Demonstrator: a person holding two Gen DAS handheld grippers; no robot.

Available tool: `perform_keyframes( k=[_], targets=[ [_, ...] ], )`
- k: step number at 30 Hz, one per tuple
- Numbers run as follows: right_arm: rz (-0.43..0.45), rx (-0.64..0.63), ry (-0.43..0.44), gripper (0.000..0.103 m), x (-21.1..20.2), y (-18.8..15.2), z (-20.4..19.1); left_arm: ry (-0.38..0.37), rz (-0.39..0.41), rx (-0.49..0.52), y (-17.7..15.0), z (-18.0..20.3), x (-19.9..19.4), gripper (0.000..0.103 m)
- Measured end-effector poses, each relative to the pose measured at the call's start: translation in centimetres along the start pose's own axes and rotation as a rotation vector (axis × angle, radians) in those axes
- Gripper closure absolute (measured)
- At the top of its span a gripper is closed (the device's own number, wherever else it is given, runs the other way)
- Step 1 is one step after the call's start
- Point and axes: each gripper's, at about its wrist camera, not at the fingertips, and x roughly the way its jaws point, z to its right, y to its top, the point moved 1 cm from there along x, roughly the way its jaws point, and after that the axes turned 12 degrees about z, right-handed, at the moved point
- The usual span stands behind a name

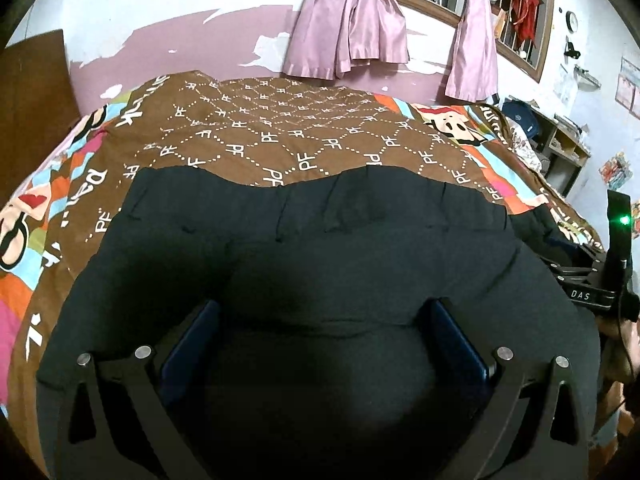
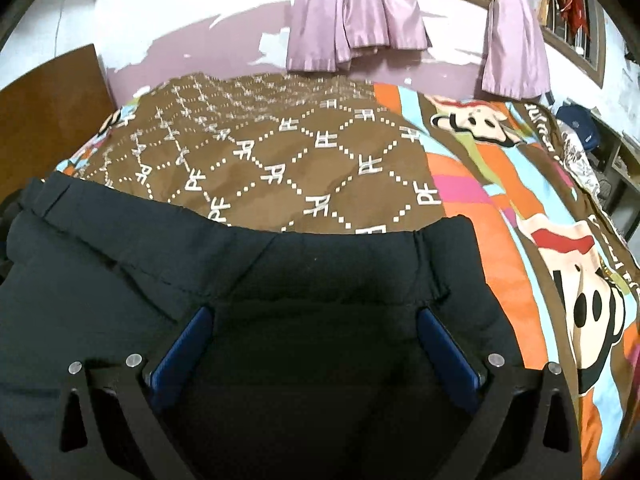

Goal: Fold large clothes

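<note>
A large dark navy garment (image 1: 312, 240), with its waistband at the far edge, lies spread on a bed with a brown patterned bedspread (image 1: 280, 128). It also shows in the right wrist view (image 2: 280, 272). My left gripper (image 1: 324, 312) is open, its blue pads wide apart just above the cloth, with nothing between them. My right gripper (image 2: 316, 320) is open too, low over the garment near its right waistband corner. The right gripper's body also shows at the right edge of the left wrist view (image 1: 600, 272).
The bedspread (image 2: 520, 220) has bright cartoon panels at its right side. Behind the bed is a pink and white wall with pink curtains (image 1: 352, 20) and a barred window. A wooden board (image 1: 32, 92) stands at left, shelves (image 1: 560, 140) at right.
</note>
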Motion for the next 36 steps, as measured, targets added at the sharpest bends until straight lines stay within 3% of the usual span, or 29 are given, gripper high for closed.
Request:
perform_keyframes(
  k=[12,21,23,29,36],
  targets=[
    [0.09,0.035,0.003,0.0,-3.4,-1.0,0.5,0.004,0.013,0.038,-0.7,0.7,-0.6,0.001],
    [0.184,-0.04,-0.16,0.0,-7.6,-2.2,-1.1,0.047,0.001,0.106,-1.0,1.4,-1.8,0.001],
    [0.204,-0.071,-0.153,0.0,-8.5,-2.6,-1.8,0.082,0.002,0.133,-0.9,1.4,-2.6,0.001],
    [0.274,-0.161,-0.043,0.0,-11.5,-3.7,-3.2,0.166,0.125,0.172,-0.8,-0.8,-7.7,0.001],
    [0.263,-0.086,0.016,0.0,-12.5,-3.1,1.2,0.124,0.072,0.049,-1.8,-5.2,-9.6,0.001]
  ],
)
